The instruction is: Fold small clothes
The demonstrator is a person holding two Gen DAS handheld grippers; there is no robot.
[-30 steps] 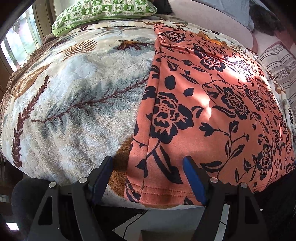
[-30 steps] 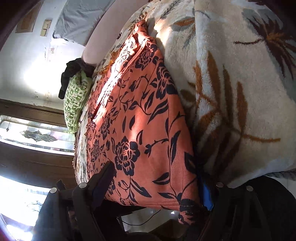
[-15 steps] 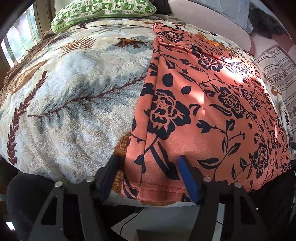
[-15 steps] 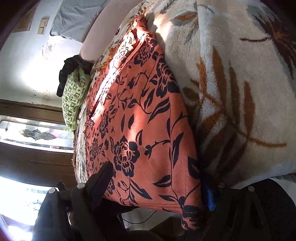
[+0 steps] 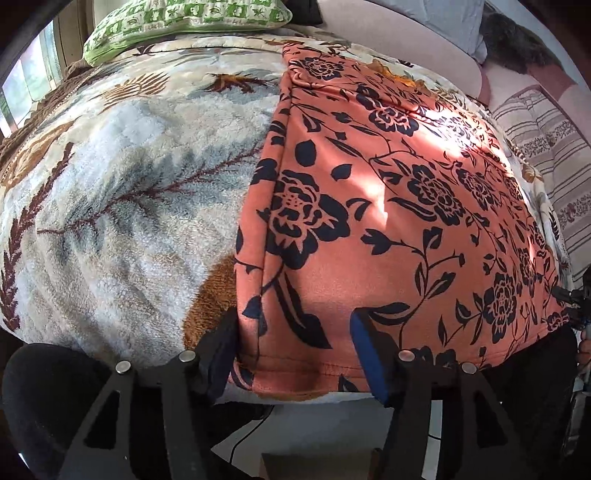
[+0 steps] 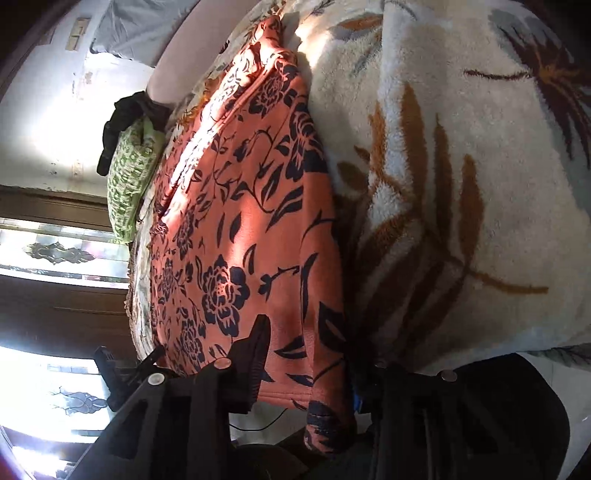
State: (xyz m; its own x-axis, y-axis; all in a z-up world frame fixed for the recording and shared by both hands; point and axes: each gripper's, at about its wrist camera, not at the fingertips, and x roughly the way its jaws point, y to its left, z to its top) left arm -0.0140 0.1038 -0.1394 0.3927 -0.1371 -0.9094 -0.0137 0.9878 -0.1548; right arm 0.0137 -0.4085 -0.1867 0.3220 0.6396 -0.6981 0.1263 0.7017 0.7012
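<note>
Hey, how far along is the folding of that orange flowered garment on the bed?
Done: the orange floral garment lies flat in a long strip on the fleece blanket, apparently already folded lengthwise.

In hand: the left gripper and the right gripper each straddle a near hem corner. Their fingers have just been closing, but a firm pinch isn't clear.

Left: probably lifting the hem toward the far end, by the green pillow.
</note>
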